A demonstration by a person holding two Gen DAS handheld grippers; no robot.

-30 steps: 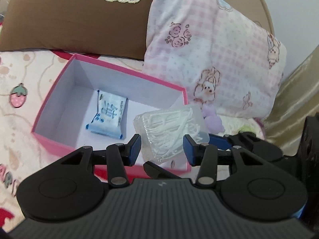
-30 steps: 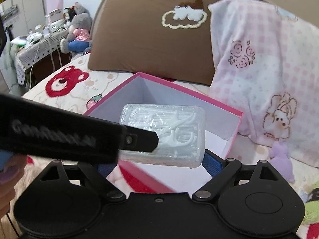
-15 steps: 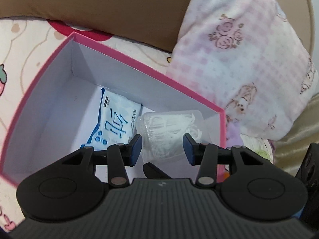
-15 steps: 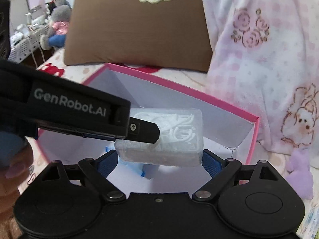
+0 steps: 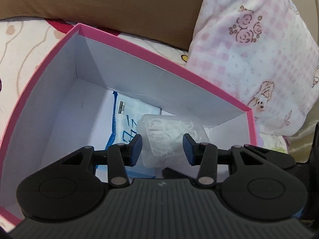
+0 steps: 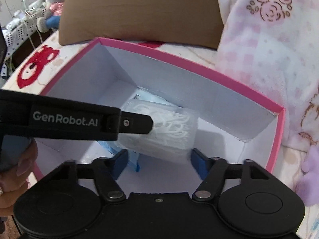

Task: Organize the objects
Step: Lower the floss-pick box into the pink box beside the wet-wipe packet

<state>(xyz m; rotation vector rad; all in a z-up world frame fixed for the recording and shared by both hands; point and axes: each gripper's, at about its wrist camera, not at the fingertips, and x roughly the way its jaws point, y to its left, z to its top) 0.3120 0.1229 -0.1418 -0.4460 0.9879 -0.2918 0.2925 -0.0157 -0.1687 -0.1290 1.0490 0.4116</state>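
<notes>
Your left gripper (image 5: 162,149) clamps the clear plastic box of white floss picks (image 5: 169,139) low inside the pink-rimmed white cardboard box (image 5: 179,67), over a blue-white tissue packet (image 5: 127,125). Your right gripper (image 6: 158,164) has just been closing, pads off it.

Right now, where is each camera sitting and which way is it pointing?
Left wrist: on the left tongs, looking steeply down into the pink box; both its pads flank the clear floss pick box.
Right wrist: on the right tongs, tilted down at the pink box; the left tongs cross in, a hand showing.
Shared: pink box, floss pick box, blue packet, brown pillow, pink pillow.
</notes>
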